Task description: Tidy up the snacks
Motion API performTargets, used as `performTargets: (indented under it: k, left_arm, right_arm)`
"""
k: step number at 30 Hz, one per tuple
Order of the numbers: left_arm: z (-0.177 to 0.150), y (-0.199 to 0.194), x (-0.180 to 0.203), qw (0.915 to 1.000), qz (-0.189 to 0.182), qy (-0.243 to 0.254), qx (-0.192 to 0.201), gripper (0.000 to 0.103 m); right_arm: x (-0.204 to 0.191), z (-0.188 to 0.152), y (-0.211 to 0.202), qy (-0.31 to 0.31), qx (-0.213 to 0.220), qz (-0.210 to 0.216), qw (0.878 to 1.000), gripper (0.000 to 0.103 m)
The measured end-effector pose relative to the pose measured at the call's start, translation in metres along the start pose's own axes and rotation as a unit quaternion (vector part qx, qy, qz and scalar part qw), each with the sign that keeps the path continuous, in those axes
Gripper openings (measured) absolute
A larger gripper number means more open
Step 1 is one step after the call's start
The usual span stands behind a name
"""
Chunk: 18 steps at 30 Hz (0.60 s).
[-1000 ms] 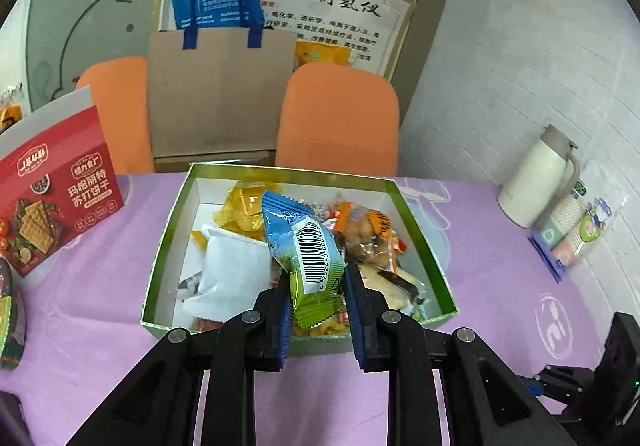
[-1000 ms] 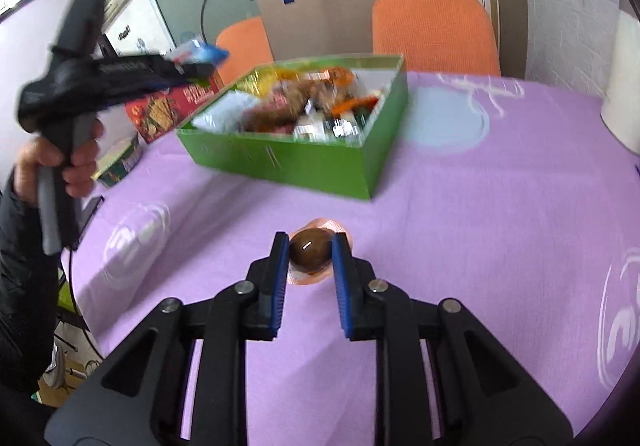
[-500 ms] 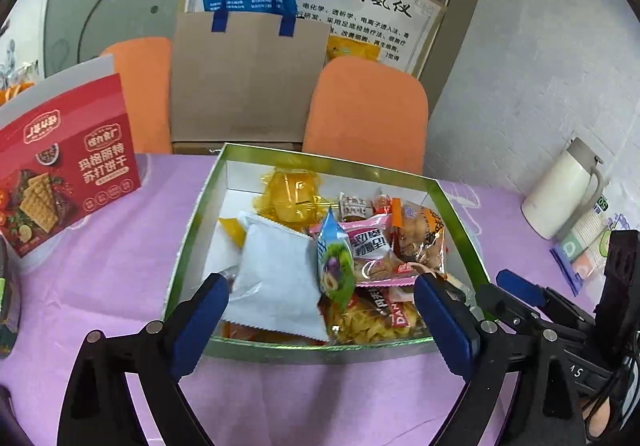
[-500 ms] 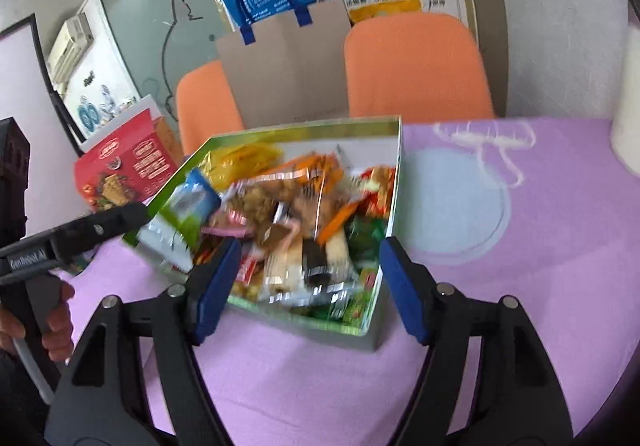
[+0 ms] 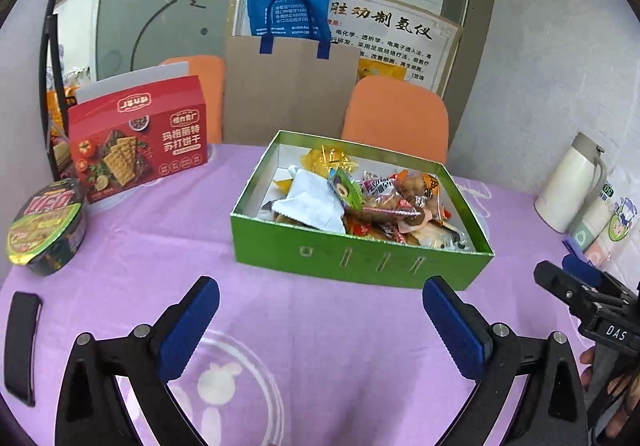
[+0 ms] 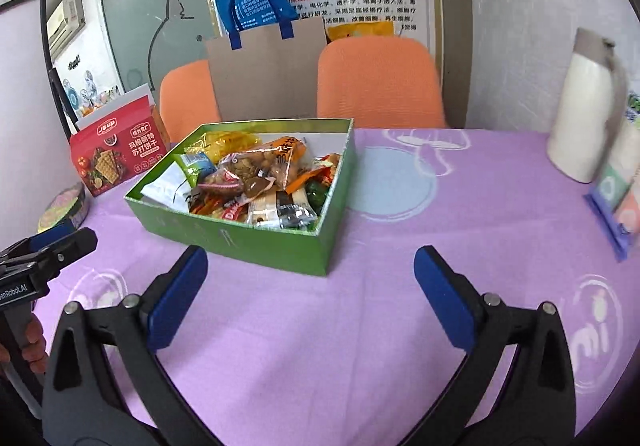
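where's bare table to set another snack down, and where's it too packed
Bare purple tablecloth lies between the green box and the white thermos, and in front of the box near both open grippers. The box is heaped. The left edge is crowded: cracker box, noodle bowl.

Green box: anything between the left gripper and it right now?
Nothing visible. The left gripper is open and empty, and only bare purple tablecloth lies between it and the green box. The noodle bowl and cracker box sit off to the left.
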State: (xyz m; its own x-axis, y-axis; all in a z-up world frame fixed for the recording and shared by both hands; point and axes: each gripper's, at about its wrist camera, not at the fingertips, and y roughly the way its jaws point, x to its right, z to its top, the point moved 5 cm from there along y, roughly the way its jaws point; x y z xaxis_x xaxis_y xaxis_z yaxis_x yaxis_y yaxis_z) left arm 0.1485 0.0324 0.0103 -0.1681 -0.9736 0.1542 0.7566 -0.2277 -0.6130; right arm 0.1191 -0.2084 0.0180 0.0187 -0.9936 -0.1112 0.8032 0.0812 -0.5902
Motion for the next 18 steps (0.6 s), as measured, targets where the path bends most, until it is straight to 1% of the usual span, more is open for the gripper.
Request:
performTargets:
  k: [3, 6, 12, 18]
  left_arm:
    - [-0.016, -0.018, 0.004, 0.9993, 0.034, 0.013, 0.012, 0.103]
    - [-0.028, -0.030, 0.011, 0.9981, 0.053, 0.029, 0.009, 0.103]
    - [-0.045, -0.046, 0.020, 0.9970, 0.069, 0.035, 0.010, 0.103]
    - [-0.053, -0.057, 0.025, 0.9957, 0.082, 0.042, 0.009, 0.103]
  right_arm:
    - [0.000, -0.016, -0.020, -0.007, 0.007, -0.011, 1.000, 0.103]
    - [-0.001, -0.035, -0.030, -0.013, 0.001, -0.021, 1.000, 0.103]
    - [-0.003, -0.058, -0.033, -0.002, -0.013, -0.025, 1.000, 0.103]
    - [-0.009, -0.063, -0.040, 0.000, -0.004, -0.018, 1.000, 0.103]
